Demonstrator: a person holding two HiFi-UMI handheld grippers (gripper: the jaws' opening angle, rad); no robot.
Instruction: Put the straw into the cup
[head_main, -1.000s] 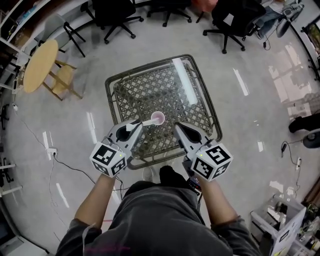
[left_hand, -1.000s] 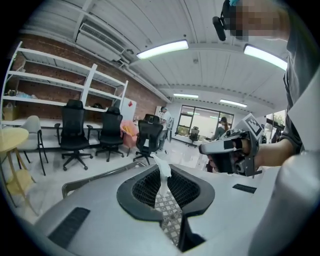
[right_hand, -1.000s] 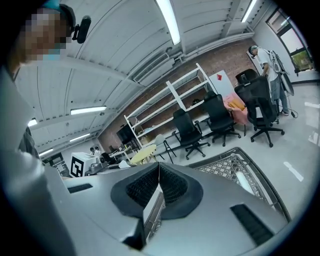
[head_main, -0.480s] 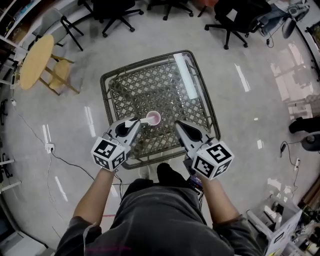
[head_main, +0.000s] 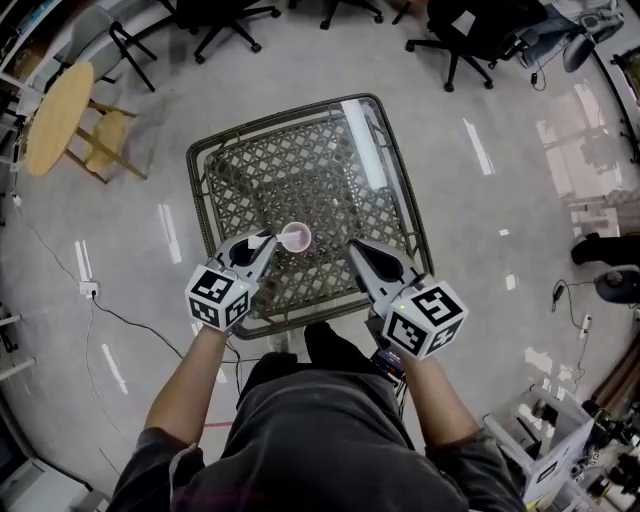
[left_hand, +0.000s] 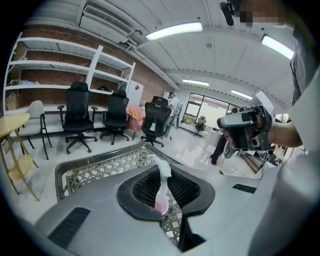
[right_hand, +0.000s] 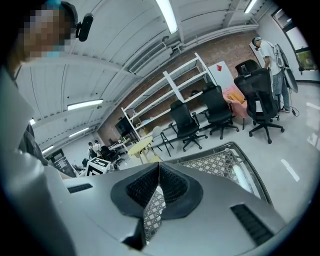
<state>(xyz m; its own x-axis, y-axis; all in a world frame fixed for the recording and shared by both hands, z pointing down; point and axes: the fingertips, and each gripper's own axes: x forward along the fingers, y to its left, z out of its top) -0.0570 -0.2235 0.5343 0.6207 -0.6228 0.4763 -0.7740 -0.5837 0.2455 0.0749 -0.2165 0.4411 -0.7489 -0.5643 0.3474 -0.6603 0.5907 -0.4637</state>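
Glass over brown diamond-lattice wicker, framed in dark metal with rounded corners: that is the square table (head_main: 290, 170) in front of you. Its near rim lies just ahead of your body, and both claws reach in over that edge.

The small pink round cup (head_main: 295, 237) stands upright on the glass in the near half, a little left of the middle. It is well clear of every rim, with bare glass all round it.

Your left claw (head_main: 268, 240) is just beside the cup on its left, clamped on the thin white paper-wrapped straw (left_hand: 162, 182). The straw runs roughly upright between the ribbed black pads, with a crumpled top end poking above them. In the left gripper view its lower end lines up with the pink of the cup. From above, the straw meets the cup's left rim. You cannot tell whether the tip is inside.

Your right claw (head_main: 353, 247) hovers over the glass to the cup's right, apart from it, jaws pressed together with nothing between.

Glossy grey floor (head_main: 500, 230) lies open on both sides of the table. Black wheeled office chairs (head_main: 460, 30) stand beyond the far edge, and a round pale-wood side table (head_main: 50, 120) stands far left.
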